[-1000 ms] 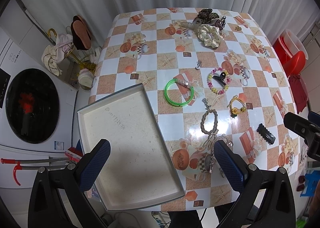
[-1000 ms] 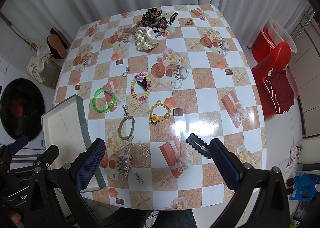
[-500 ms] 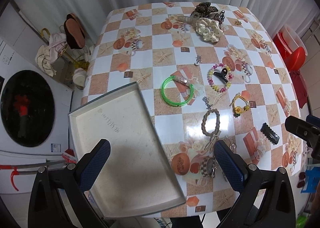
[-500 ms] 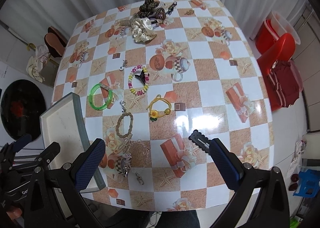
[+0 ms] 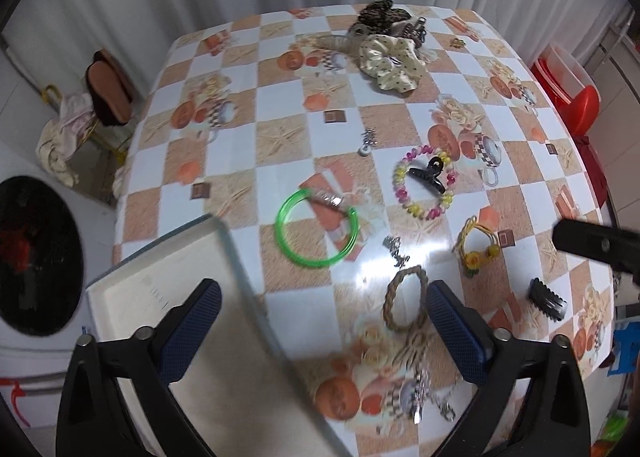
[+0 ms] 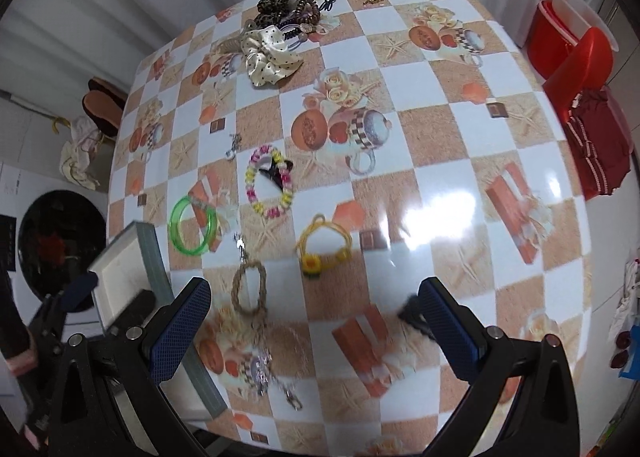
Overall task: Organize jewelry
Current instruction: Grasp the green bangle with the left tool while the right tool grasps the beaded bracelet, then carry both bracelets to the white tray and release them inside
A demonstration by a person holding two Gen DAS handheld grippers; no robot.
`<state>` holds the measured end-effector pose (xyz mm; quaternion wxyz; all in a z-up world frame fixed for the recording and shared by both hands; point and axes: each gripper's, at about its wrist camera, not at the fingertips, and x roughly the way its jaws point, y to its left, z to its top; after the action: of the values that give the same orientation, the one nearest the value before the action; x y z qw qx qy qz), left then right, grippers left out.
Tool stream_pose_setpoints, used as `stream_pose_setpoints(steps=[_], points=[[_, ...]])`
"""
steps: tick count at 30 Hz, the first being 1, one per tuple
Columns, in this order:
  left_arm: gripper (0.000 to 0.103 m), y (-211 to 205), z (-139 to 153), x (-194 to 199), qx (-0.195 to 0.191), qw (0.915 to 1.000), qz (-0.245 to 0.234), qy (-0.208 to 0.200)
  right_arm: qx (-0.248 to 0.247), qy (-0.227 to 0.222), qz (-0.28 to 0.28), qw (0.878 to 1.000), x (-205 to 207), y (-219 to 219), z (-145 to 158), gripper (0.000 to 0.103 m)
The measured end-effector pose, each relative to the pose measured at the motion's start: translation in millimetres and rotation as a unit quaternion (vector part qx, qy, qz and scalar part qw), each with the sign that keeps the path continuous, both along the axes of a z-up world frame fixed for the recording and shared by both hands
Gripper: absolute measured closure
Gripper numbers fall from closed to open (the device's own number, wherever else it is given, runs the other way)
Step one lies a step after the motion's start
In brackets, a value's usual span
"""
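Note:
Jewelry lies scattered on a checkered tablecloth. A green bangle, a multicoloured bead bracelet with a black claw clip inside, a yellow flower bracelet, a braided rope bracelet, a black hair clip and a silver chain lie near the front. An empty white tray sits at the table's left front edge. My left gripper is open and empty above the tray's edge. My right gripper is open and empty above the table front.
A pile of scrunchies and hair ties sits at the far side. A washing machine stands left of the table. Red plastic stools stand to the right. White curtains hang behind.
Both grippers have moved forward and lower toward the table, so the jewelry looks closer. Both stay open and empty. Nothing on the table has moved.

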<state>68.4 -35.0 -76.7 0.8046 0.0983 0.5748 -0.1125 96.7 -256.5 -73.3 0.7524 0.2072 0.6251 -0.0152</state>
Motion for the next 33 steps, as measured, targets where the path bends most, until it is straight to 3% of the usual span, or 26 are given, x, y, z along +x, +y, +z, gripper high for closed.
stream_pose_setpoints(steps=[4, 6, 8, 11, 13, 20, 23, 25, 28, 30, 33], points=[[0.006, -9, -17, 11, -0.003, 1.0, -0.007, 0.005, 0.027, -0.002, 0.0, 1.0, 21, -2, -19, 0.001], [0.019, -13, -25, 16, -0.008, 0.9999, -0.012, 0.007, 0.034, -0.001, 0.006, 0.999, 31, 0, -28, 0.003], [0.02, -17, -34, 22, -0.008, 0.9997, -0.017, 0.016, 0.04, -0.002, 0.014, 0.999, 42, 3, -39, 0.007], [0.034, -20, -47, 29, -0.012, 0.9994, -0.025, 0.02, 0.052, 0.005, 0.016, 0.999, 55, 3, -56, 0.013], [0.035, -20, -57, 36, -0.01, 0.9992, -0.024, 0.032, 0.054, 0.007, 0.015, 0.998, 61, 2, -65, 0.022], [0.035, -14, -80, 45, -0.013, 0.9983, -0.021, 0.052, 0.061, 0.005, 0.03, 0.998, 83, 9, -86, 0.034], [0.049, -15, -87, 47, -0.015, 0.9975, -0.023, 0.065, 0.064, 0.006, 0.035, 0.997, 89, 13, -93, 0.045], [0.05, -15, -91, 48, -0.016, 0.9971, -0.021, 0.071, 0.071, 0.007, 0.037, 0.997, 91, 16, -97, 0.06], [0.063, -18, -92, 47, -0.012, 0.9975, -0.025, 0.065, 0.075, 0.002, 0.043, 0.996, 90, 19, -97, 0.08], [0.08, -19, -91, 47, -0.019, 0.9972, -0.03, 0.066, 0.077, -0.003, 0.048, 0.996, 89, 22, -97, 0.092], [0.092, -20, -91, 48, -0.024, 0.9969, -0.034, 0.067, 0.08, -0.005, 0.047, 0.996, 89, 23, -97, 0.093]])
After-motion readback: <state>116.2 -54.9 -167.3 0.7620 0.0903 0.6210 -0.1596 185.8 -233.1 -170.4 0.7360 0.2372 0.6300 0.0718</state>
